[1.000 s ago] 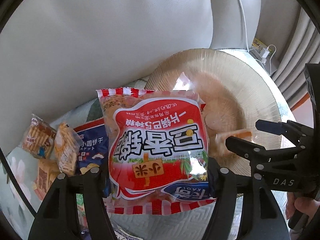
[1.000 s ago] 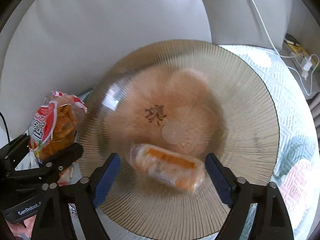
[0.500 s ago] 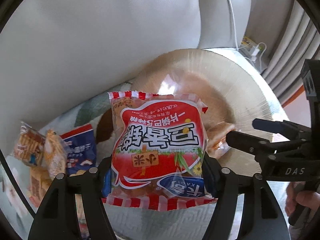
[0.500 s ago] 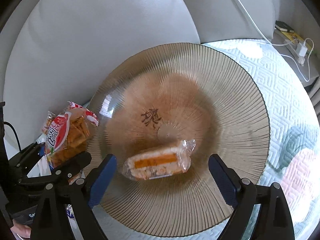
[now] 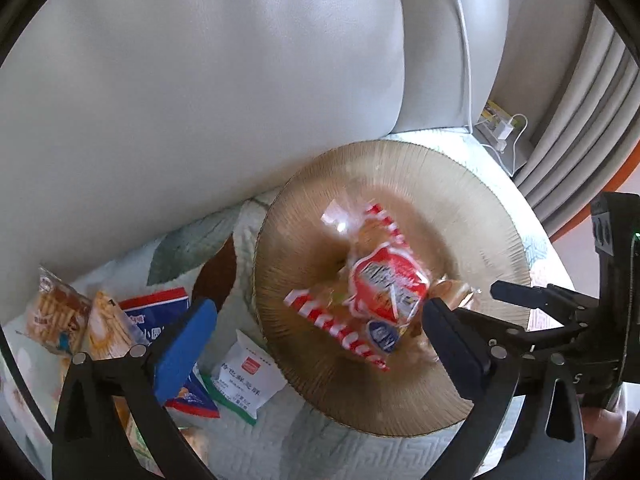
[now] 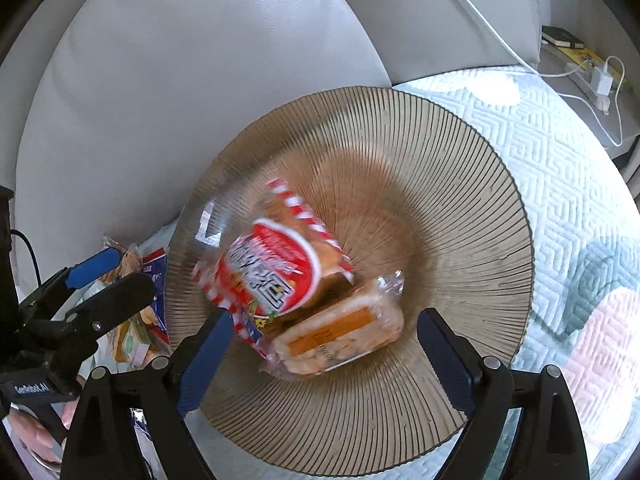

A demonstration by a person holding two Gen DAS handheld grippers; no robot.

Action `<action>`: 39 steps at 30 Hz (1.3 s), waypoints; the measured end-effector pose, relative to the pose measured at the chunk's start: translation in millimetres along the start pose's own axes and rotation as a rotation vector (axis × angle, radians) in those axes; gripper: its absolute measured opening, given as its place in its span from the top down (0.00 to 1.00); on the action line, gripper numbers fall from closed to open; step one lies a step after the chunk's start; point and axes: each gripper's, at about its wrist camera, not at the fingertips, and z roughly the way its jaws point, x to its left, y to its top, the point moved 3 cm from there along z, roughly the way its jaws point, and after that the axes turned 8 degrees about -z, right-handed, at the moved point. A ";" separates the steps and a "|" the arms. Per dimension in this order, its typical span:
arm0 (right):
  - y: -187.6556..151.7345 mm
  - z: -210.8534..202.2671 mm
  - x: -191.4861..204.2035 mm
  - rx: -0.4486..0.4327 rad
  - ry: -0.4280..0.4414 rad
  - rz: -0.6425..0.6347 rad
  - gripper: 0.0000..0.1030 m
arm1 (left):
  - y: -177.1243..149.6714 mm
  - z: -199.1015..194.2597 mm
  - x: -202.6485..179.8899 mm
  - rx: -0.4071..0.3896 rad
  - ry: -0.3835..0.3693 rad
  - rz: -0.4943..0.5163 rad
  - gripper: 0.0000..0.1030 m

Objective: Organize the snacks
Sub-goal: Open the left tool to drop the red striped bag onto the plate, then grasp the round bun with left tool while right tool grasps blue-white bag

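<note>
Both hand-held grippers are seen empty over the ribbed glass bowl (image 6: 460, 168): the left gripper (image 5: 316, 340) is opening, its jaws spread wide with nothing pressed between the pads, and the right gripper (image 6: 324, 356) is held wide apart as well. On the patterned bedspread (image 6: 560, 184) the bowl is set against a pale cushion (image 5: 200, 100). Inside it the red snack bag (image 5: 372, 288) is caught blurred, apparently just released, overlapping the clear-wrapped orange cake (image 6: 340, 332). Loose packets (image 5: 96, 328) are left outside the bowl, just beyond the left gripper's blue pad, so the left hand is judged nearer for the next pick.
</note>
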 end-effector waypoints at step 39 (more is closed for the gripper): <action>-76.1 52.0 250.6 0.205 0.207 -0.571 0.11 | -70.2 -98.8 282.5 -0.114 0.281 -0.494 0.01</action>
